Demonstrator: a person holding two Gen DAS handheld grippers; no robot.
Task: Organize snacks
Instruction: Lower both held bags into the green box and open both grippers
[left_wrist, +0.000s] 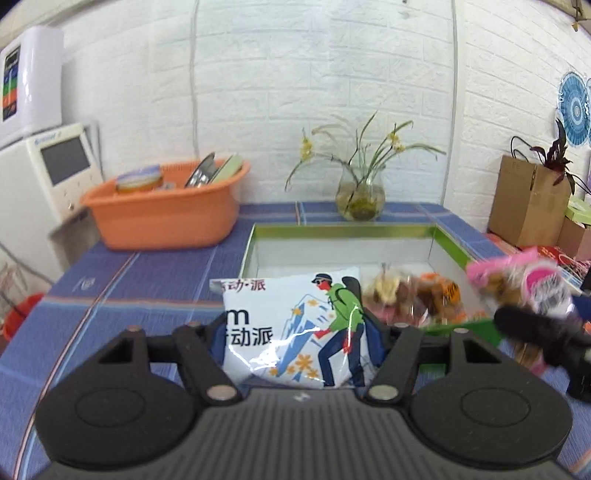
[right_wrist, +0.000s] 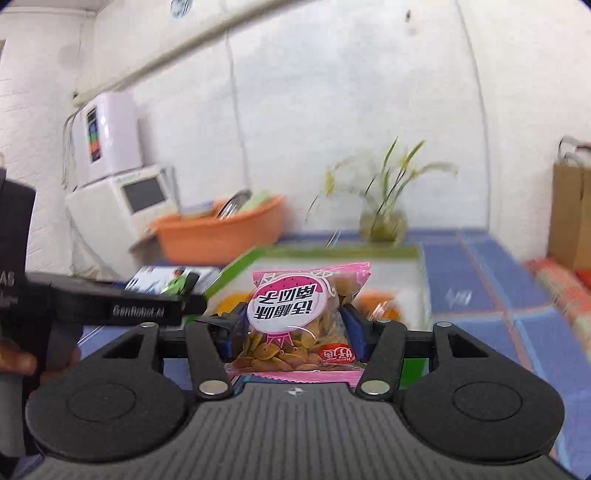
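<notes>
Clamped between the left gripper's (left_wrist: 295, 334) pads was a white snack pouch (left_wrist: 295, 325) printed with a hiker, held over the near edge of the green-rimmed box (left_wrist: 343, 232) on the blue-tiled counter (left_wrist: 147, 280). Likewise, the right gripper (right_wrist: 293, 328) pinched a pink bag of seeds (right_wrist: 299, 321) just short of the same box's near rim. Inside the box, toward its right side, some orange-wrapped snacks (left_wrist: 417, 295) already lay. By my judgement the sorting was partly done: both held packets had yet to go in.
</notes>
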